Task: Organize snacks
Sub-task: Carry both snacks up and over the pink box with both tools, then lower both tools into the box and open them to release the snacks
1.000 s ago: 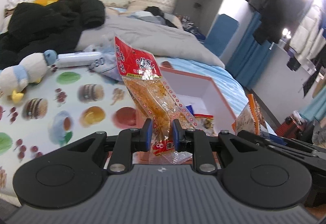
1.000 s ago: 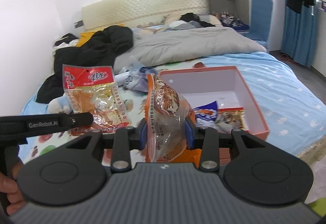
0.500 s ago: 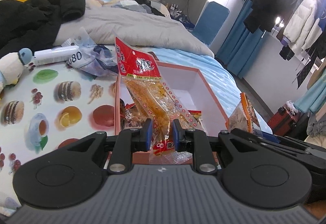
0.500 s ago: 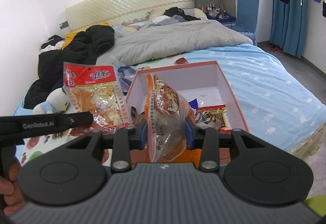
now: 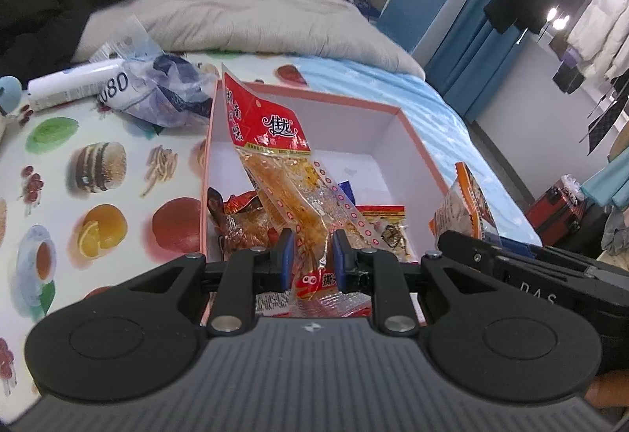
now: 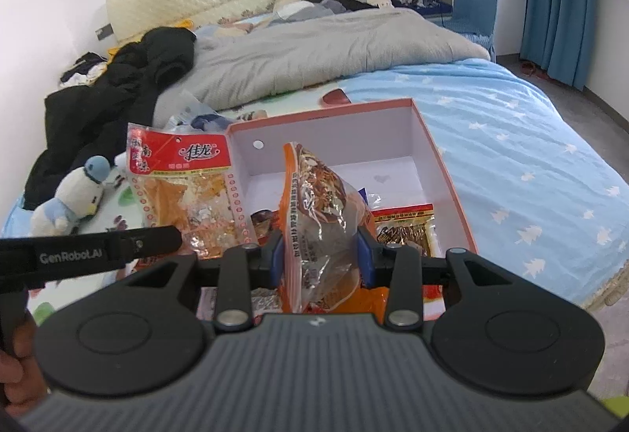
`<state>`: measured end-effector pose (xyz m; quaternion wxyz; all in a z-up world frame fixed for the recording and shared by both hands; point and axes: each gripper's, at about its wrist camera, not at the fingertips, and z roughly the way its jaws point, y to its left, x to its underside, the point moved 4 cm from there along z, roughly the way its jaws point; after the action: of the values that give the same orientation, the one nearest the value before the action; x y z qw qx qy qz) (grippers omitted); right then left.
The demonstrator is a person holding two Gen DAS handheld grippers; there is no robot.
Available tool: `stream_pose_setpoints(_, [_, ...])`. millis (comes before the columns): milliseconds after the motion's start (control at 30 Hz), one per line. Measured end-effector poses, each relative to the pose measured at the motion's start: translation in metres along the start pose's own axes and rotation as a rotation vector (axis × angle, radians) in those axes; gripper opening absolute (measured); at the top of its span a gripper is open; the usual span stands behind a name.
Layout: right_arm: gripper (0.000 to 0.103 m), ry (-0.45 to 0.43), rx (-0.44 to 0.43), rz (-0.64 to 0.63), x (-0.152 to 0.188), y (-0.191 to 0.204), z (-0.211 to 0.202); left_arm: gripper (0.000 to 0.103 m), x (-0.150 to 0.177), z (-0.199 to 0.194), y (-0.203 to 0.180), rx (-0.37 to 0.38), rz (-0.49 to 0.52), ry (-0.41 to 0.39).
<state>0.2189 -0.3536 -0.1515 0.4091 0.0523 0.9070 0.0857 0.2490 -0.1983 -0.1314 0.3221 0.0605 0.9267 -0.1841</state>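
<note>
We take the pink-rimmed box (image 5: 416,141) on the bed as our landmark: it sits open on a food-print cloth (image 5: 98,196), white inside, with a few snack packets (image 5: 383,217) already lying at its near end. Our left gripper (image 5: 312,261) is clamped tight on the lower end of a red-topped snack bag (image 5: 283,164), whose clear body shows orange-yellow pieces; the bag leans up and away over the near left part of the box. Our right gripper (image 6: 321,255) is closed around an orange-edged snack bag (image 6: 322,212), a puffier packet that keeps its blue pads (image 6: 365,255) wider apart, and it stands upright over the near end of the box. In the right wrist view the left gripper's bag (image 6: 184,188) shows just to the left of the box's left wall. Beyond the box's far left corner lie a crumpled blue-and-white wrapper (image 5: 157,90) and a white tube (image 5: 70,82); a plush penguin (image 6: 72,196) rests well left of the box. Behind the box a grey duvet (image 6: 314,50) and black clothing (image 6: 129,90) are heaped.
</note>
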Motion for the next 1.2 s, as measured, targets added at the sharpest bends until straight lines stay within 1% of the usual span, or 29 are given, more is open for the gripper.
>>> stream_pose_setpoints(333, [0.040,0.084,0.019,0.002,-0.009,-0.017,0.065,0.024,-0.019,0.075,0.019,-0.007,-0.011,0.079])
stream_pose_setpoints(533, [0.040,0.143,0.020,0.014,-0.009,-0.026,0.102,0.024,-0.022,0.111,0.025,-0.005,-0.005,0.143])
stream_pose_setpoints(800, [0.041,0.226,0.008,0.002,-0.004,-0.026,0.138,0.024,-0.013,0.144,0.026,0.007,-0.012,0.225])
stream_pose_setpoints(867, [0.041,0.245,0.003,0.007,-0.003,-0.027,0.145,0.024,-0.013,0.148,0.026,0.014,-0.019,0.233])
stream_pose_setpoints(967, [0.043,0.252,-0.006,0.013,-0.006,-0.028,0.150,0.024,-0.015,0.151,0.026,0.015,-0.013,0.234])
stream_pose_setpoints(1000, [0.043,0.253,-0.008,0.017,-0.008,-0.029,0.150,0.025,-0.016,0.150,0.026,0.012,-0.010,0.230])
stream_pose_setpoints(1033, [0.043,0.253,-0.010,0.019,-0.008,-0.029,0.150,0.029,-0.017,0.149,0.025,0.006,-0.006,0.227])
stream_pose_setpoints(1067, [0.043,0.251,-0.012,0.021,-0.009,-0.029,0.149,0.031,-0.018,0.146,0.025,-0.001,-0.004,0.225])
stream_pose_setpoints(1133, [0.045,0.244,-0.016,0.036,-0.010,-0.030,0.145,0.039,-0.020,0.139,0.024,-0.006,-0.004,0.213])
stream_pose_setpoints(1167, [0.049,0.243,-0.017,0.052,-0.011,-0.031,0.142,0.041,-0.022,0.135,0.025,-0.006,-0.006,0.206])
stream_pose_setpoints(1200, [0.052,0.243,-0.015,0.065,-0.011,-0.032,0.139,0.047,-0.022,0.129,0.024,-0.008,-0.006,0.195])
